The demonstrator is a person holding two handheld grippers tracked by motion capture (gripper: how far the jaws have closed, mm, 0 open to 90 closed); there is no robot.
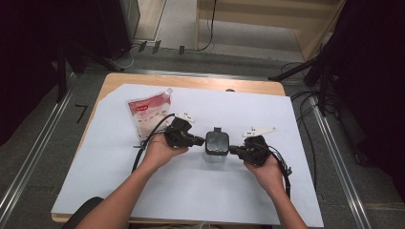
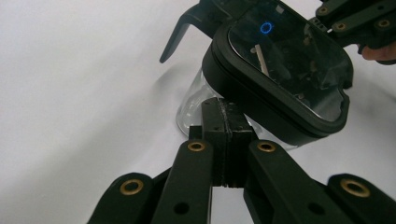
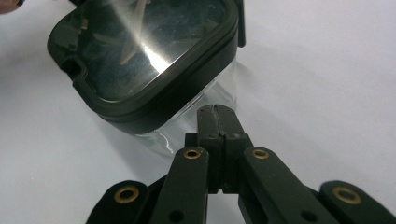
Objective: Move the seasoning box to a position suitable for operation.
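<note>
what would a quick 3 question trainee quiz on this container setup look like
1. True or false: the fingers of the left gripper are pressed together.
2. Which thing lies on the white sheet at the far left? A) a red and white pouch B) a metal bowl C) a blue towel
3. Fill in: the clear container between the left gripper and the right gripper has a dark ____ on top.

Key: 1 true; 2 A; 3 lid
</note>
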